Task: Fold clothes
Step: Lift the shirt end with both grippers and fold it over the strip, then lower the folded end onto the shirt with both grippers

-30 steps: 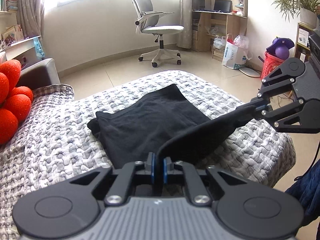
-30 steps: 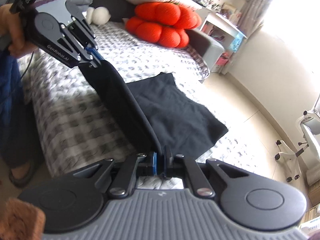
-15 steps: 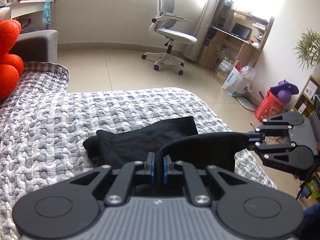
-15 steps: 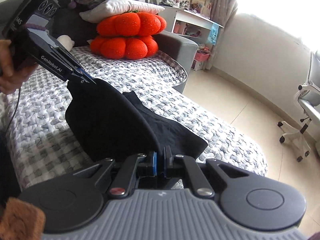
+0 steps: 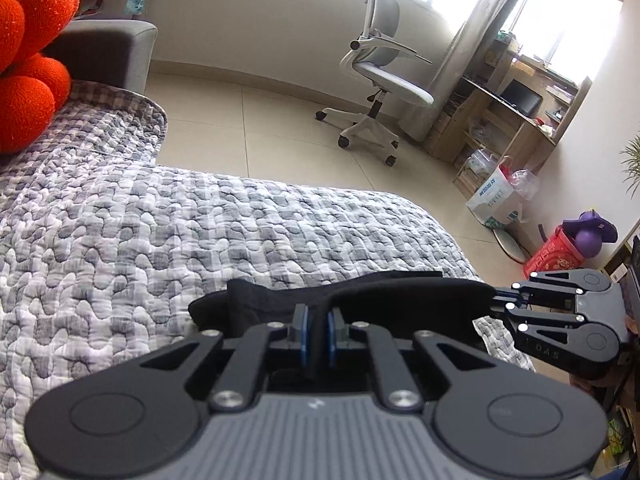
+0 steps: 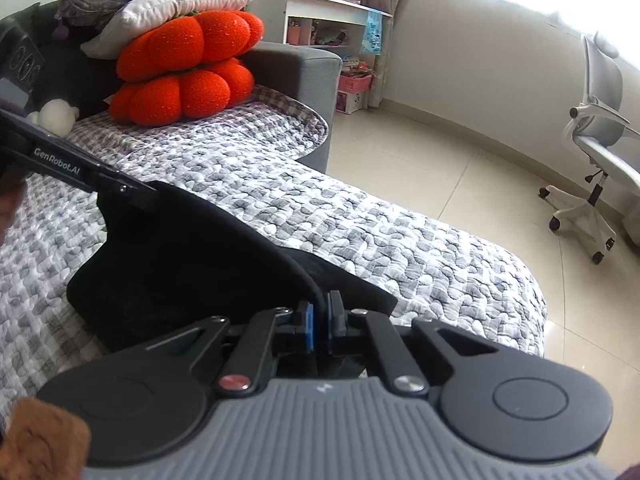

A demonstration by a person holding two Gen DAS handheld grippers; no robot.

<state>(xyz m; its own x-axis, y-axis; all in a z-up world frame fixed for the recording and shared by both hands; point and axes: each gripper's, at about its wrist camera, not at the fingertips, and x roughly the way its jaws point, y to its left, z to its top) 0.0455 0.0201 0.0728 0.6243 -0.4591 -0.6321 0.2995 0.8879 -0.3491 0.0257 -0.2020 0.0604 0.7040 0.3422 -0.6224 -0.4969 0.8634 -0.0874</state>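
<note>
Black garment (image 5: 404, 300), one piece of soft, matte knit cloth, lies partly on a quilted bedcover (image 5: 160, 240) and is lifted along one edge by two hand-held grippers. Far left in the left wrist view sits a red, lobed plush cushion (image 5: 28, 80) with a fuzzy surface; the right wrist view shows two such cushions stacked. The bedcover, puckered into pebble-like grey and white patches, spreads across the middle. At bottom centre the left gripper (image 5: 316, 330), made of black plastic links with blue pads, is pinched nearly closed on a fold of the cloth, which rises straight out from between its pads. From there the taut hem runs rightward to the right gripper (image 5: 498, 300), seen side-on at the right edge, whose tips clamp the other corner. In its own view the right gripper (image 6: 319, 320) is likewise closed tight on the fabric, the cloth draping leftward down onto the bed. Beyond, on a glossy tiled floor, stands one pale grey wheeled office chair (image 5: 380, 80).
</note>
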